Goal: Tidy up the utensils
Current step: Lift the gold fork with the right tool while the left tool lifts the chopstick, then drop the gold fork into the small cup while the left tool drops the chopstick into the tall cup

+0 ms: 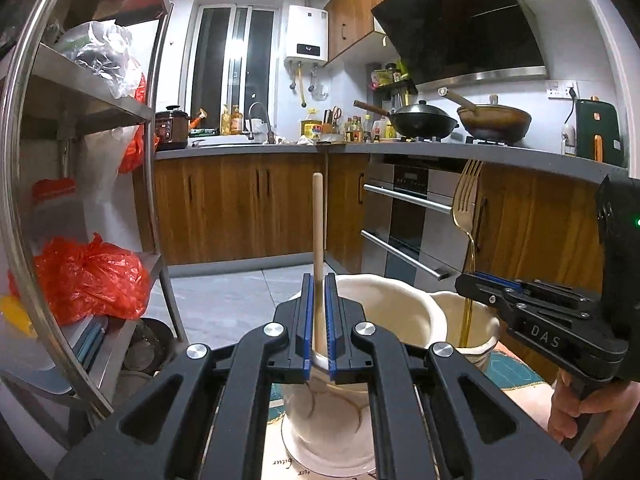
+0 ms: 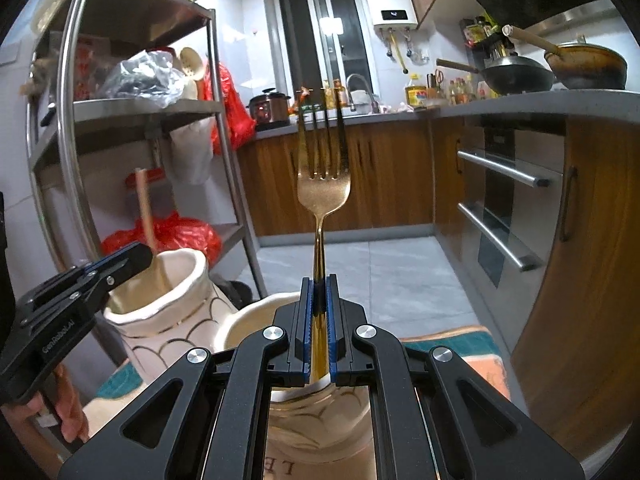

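My left gripper (image 1: 319, 280) is shut on a wooden handle (image 1: 318, 224) that stands upright, its lower end inside a cream ceramic jar (image 1: 384, 300). My right gripper (image 2: 319, 282) is shut on a gold fork (image 2: 323, 184), tines up, its handle end down in a second cream jar (image 2: 256, 320). In the left wrist view the right gripper (image 1: 480, 288) holds the fork (image 1: 466, 196) over the right-hand jar (image 1: 480, 320). In the right wrist view the left gripper (image 2: 132, 260) holds the wooden handle (image 2: 145, 212) in the left jar (image 2: 168, 292).
A steel shelf rack (image 1: 80, 92) with red bags (image 1: 92, 276) stands at the left. Wooden cabinets (image 1: 240, 208), an oven (image 1: 412, 216) and a counter with woks (image 1: 424, 120) are behind. The jars stand on a patterned mat (image 2: 452, 344).
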{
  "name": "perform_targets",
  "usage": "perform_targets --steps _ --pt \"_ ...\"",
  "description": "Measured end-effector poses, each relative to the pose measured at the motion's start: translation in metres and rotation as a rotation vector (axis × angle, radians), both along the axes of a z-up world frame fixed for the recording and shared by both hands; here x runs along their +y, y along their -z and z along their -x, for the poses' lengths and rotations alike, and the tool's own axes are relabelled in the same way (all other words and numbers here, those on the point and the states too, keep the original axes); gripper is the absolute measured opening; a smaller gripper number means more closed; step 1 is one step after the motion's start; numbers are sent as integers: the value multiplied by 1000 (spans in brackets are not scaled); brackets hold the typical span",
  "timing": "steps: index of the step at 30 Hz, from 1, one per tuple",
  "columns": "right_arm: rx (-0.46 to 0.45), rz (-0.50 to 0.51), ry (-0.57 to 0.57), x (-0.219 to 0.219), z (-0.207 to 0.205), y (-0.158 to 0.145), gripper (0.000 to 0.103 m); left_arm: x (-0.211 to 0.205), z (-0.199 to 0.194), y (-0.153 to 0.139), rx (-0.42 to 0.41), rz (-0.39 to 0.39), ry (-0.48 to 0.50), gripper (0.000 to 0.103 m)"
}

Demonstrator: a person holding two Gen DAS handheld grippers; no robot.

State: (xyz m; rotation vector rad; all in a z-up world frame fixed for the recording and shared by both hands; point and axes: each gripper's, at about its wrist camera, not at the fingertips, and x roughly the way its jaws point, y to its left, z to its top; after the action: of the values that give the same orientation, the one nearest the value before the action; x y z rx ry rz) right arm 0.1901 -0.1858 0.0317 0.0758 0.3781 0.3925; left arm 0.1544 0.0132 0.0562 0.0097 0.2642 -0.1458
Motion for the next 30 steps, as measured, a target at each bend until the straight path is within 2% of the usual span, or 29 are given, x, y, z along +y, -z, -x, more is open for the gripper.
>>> perform_targets --steps 9,11,13,17,19,27,30 --pt "11 -20 25 -5 -1 0 8 3 2 -2 -10 9 -18 7" --pt "8 -16 25 -4 -1 0 8 5 2 -3 -12 20 -17 14" --pt "6 -12 27 -4 -1 0 8 6 4 -3 -16 30 -17 33" --pt "8 -9 38 -5 -3 0 8 6 5 -4 -28 28 -20 39" --pt "15 -13 47 -7 -6 0 8 6 7 -4 -37 30 -24 51" --pt "41 -33 51 -12 -11 1 10 4 10 -5 -46 22 -22 52" --pt "33 -25 55 -11 -10 1 14 6 9 -4 -37 28 -23 53"
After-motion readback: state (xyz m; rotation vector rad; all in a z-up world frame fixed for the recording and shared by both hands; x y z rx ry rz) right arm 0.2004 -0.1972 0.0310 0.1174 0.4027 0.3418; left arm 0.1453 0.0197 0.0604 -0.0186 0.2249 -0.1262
